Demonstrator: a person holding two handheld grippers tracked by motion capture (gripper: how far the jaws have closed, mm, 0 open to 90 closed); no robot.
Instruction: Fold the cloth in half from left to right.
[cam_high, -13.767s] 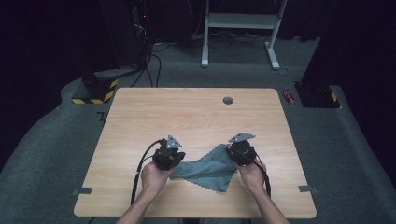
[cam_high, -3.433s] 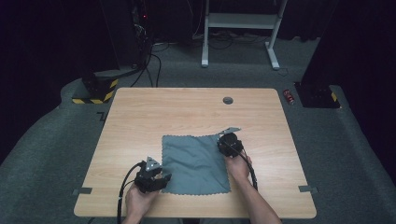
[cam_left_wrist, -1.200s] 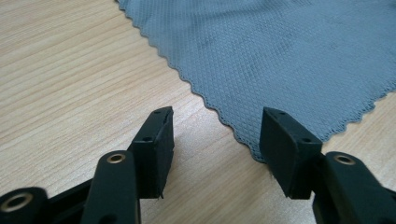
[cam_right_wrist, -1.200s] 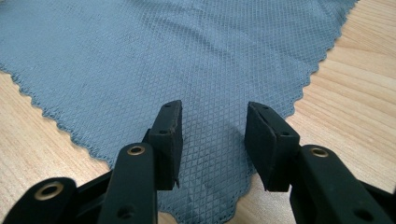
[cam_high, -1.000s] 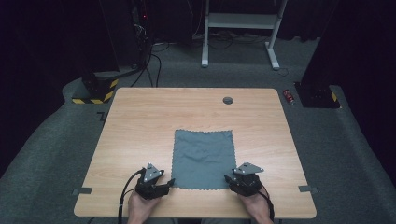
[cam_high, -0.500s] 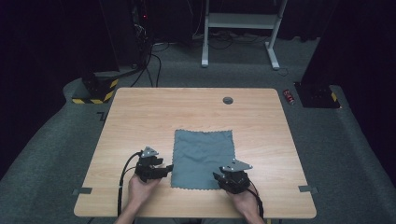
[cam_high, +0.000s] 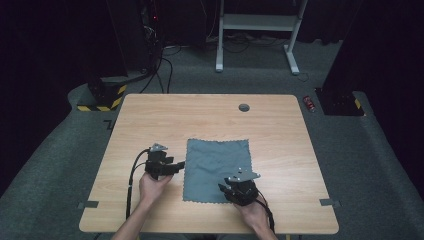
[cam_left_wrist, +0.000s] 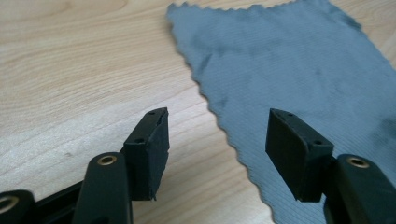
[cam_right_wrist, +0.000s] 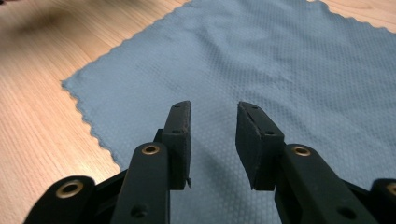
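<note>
Broadly, the wooden table (cam_high: 150, 115) is taking up the middle of the high view, with dark grey floor around it and a white desk frame (cam_high: 255, 30) standing at the top centre. A small round grommet (cam_high: 244, 107) is sitting near the table's far edge, just right of centre.

Lying flat on the table, slightly below the centre of the frame, is the grey cloth (cam_high: 216, 162), a rectangle with wavy pinked edges, its lower edge reaching toward the person's side.

At lower left of centre the left gripper (cam_high: 176, 166) is hovering just beside the cloth's left edge, pointing right toward it. In the left gripper view the cloth (cam_left_wrist: 299, 70) is spreading across the upper right, its zigzag edge running between the two jaws; they are standing wide apart with nothing gripped, one over bare wood, the other over fabric.

At lower centre-right the right gripper (cam_high: 223, 188) is sitting over the cloth's lower right corner. In the right gripper view the cloth (cam_right_wrist: 280, 60) is covering most of the frame; the jaws are standing partly apart above it, having just been closing, with only air between the pads and no fabric pinched.
</note>
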